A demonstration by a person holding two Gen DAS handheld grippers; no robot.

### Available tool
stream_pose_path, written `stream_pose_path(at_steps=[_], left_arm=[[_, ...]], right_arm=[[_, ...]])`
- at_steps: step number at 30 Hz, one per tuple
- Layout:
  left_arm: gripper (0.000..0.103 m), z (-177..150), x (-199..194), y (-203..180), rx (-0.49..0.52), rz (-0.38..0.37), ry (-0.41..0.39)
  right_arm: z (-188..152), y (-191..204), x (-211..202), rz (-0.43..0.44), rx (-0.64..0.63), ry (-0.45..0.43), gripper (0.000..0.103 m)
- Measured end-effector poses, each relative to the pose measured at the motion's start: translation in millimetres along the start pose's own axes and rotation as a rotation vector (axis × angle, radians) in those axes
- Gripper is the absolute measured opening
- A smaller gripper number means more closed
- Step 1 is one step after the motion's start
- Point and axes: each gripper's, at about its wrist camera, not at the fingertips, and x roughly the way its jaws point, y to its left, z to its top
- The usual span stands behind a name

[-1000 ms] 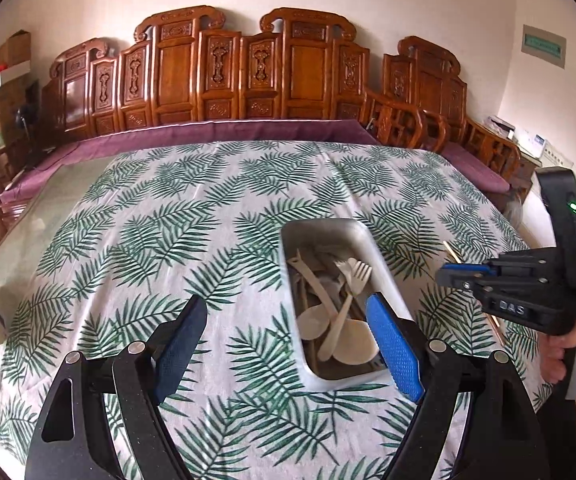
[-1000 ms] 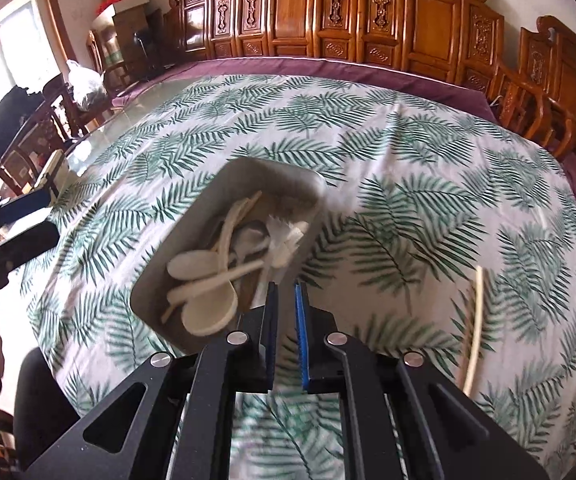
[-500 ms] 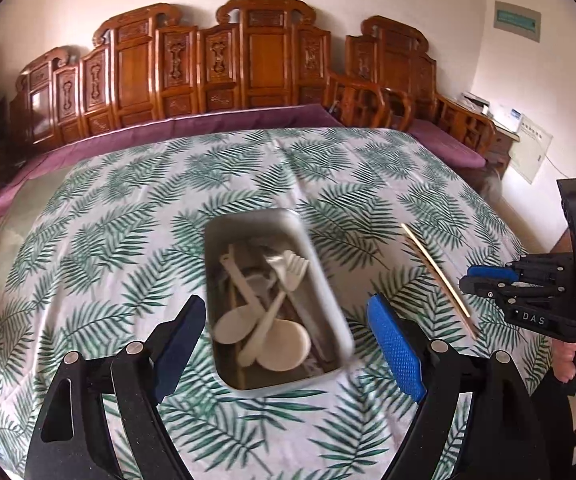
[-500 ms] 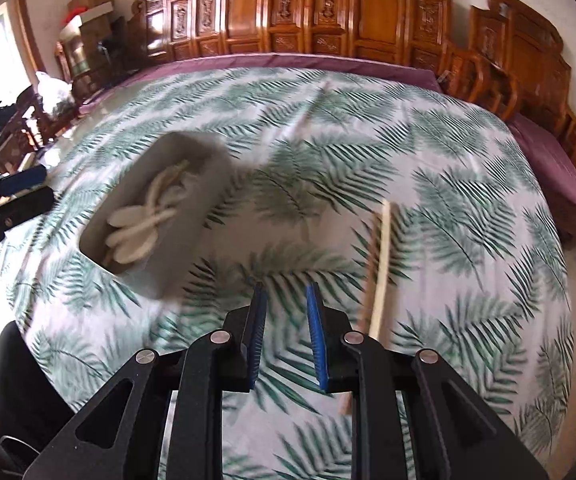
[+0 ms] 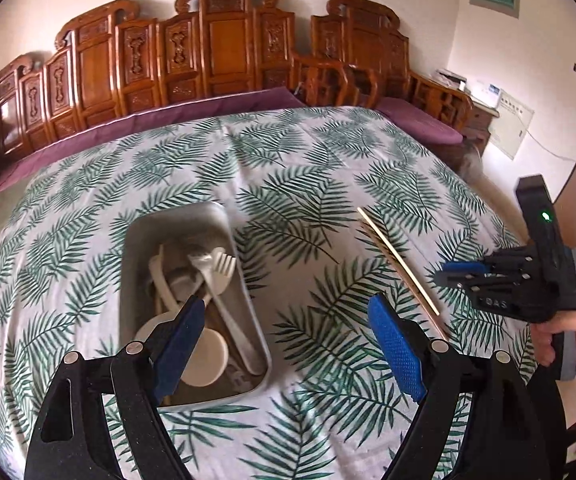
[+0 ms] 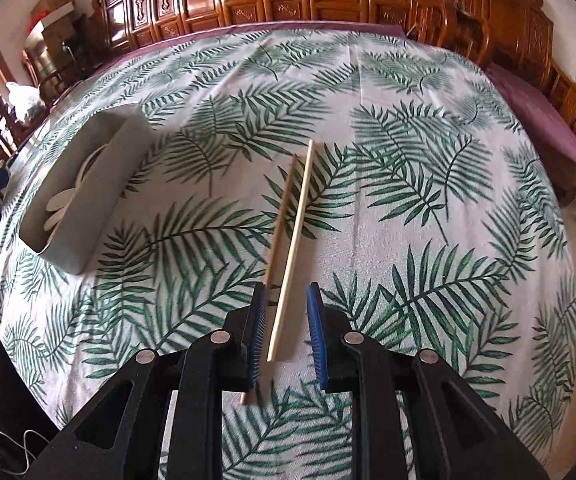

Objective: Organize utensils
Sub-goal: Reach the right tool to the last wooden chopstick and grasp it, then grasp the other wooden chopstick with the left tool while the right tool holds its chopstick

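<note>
Chopsticks between the right gripper's pads, utensil tray off to the side

The right gripper (image 6: 286,320) hovers with its jaws narrowly parted and nothing gripped; the pair of chopsticks (image 6: 293,216) lies on the palm-leaf tablecloth (image 6: 427,184), near ends in the gap between the pads. The left gripper (image 5: 288,344) stands wide and empty over the grey tray (image 5: 138,240) of pale spoons and forks (image 5: 218,270), well apart from the chopsticks.
</note>
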Motion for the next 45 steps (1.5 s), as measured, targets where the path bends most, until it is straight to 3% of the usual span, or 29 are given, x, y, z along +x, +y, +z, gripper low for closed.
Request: stream_pose_path(at_steps=[11, 18, 32, 45], left_arm=[[0.080, -13, 19, -21, 0.024, 0.001, 0.065], [0.080, -16, 35, -40, 0.046, -0.016, 0.102], [0.080, 4, 87, -80, 0.097, -0.045, 0.175], [0.079, 17, 131, -110, 0.086, -0.071, 0.246]], right_arm=[[17, -8, 43, -0.003, -0.017, 0.048, 0.023], [24, -9, 48, -0.036, -0.069, 0.056, 0.006], [-20, -43, 7, -0.040, 0.013, 0.005, 0.006], [-45, -49, -18, -0.027, 0.032, -0.035, 0.006]])
